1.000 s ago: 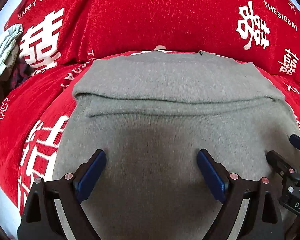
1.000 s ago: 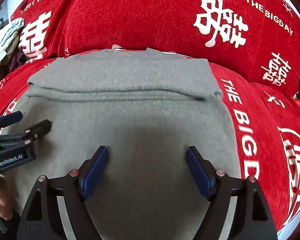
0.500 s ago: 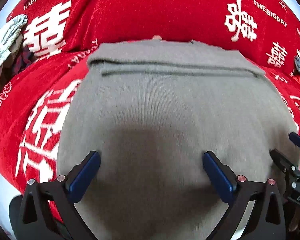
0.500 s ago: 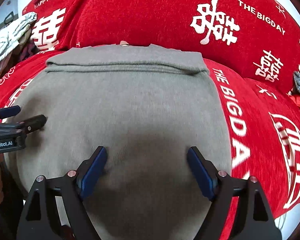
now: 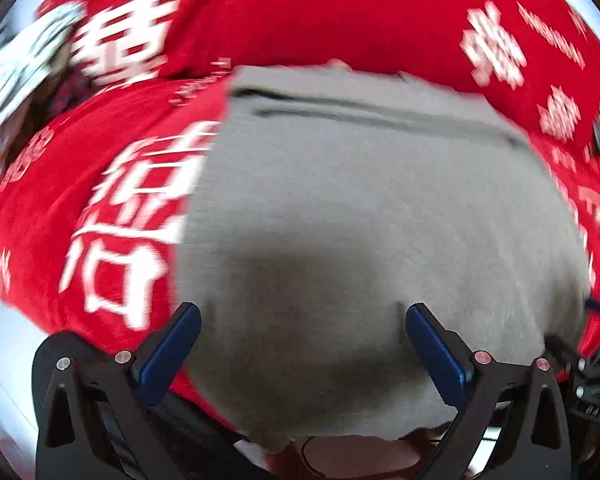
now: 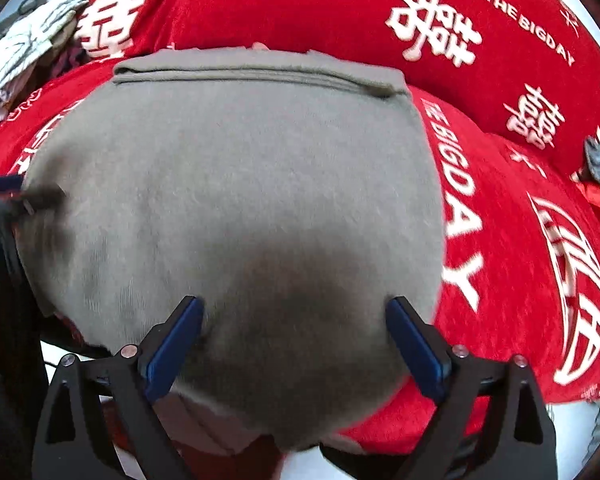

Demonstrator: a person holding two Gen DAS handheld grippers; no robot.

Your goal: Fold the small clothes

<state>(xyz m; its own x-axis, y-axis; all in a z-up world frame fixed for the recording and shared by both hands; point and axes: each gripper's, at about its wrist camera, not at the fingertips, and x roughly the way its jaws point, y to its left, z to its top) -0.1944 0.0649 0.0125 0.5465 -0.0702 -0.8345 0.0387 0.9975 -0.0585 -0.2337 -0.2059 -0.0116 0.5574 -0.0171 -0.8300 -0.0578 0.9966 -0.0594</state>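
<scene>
Both grippers spread wide and empty over the grey garment, nothing pinched.

I have the left gripper (image 5: 302, 338) and the right gripper (image 6: 294, 330) above the near edge of the grey garment (image 6: 236, 184), which lies flat on the red cover (image 6: 512, 240); the right jaws have just been opening, with cloth under them but not clamped. One fold shows as a doubled band at the far edge. I judge further folds remain.
</scene>
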